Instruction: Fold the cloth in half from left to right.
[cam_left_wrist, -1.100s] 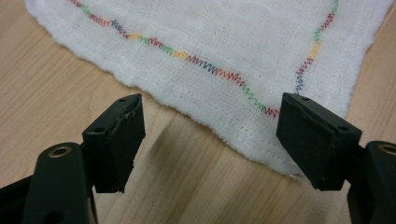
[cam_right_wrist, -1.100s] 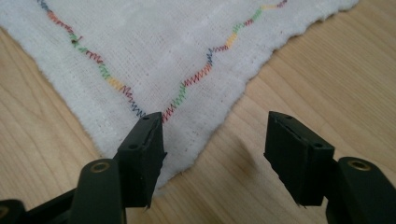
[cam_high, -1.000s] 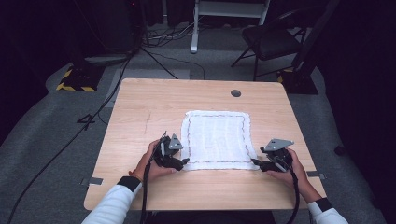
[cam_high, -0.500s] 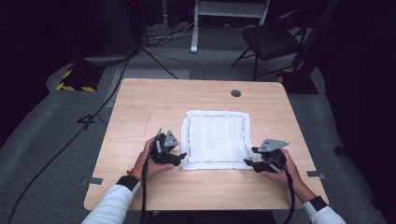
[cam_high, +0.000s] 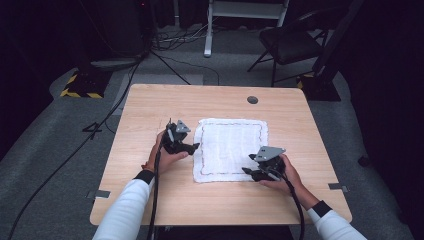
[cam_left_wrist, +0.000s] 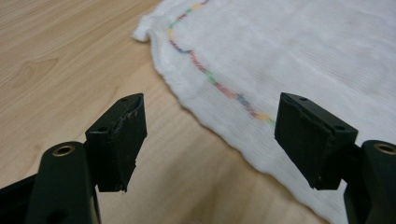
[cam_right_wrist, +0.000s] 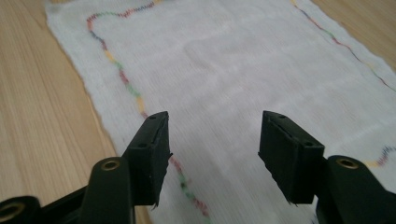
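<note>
Cloths: one white cloth (cam_high: 230, 149) with a coloured stitched border lay flat on the table
Tables: one wooden table (cam_high: 150, 105)
Grippers: two, a left gripper (cam_high: 192, 147) and a right gripper (cam_high: 248, 172), one in each hand
Chairs: one dark chair (cam_high: 287, 45) stood beyond the table
Holes: one round hole (cam_high: 252, 100) in the tabletop

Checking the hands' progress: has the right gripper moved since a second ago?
Yes. The right gripper has slid from beside the cloth's near right corner in over that corner; its open jaws have just been closing.
</note>
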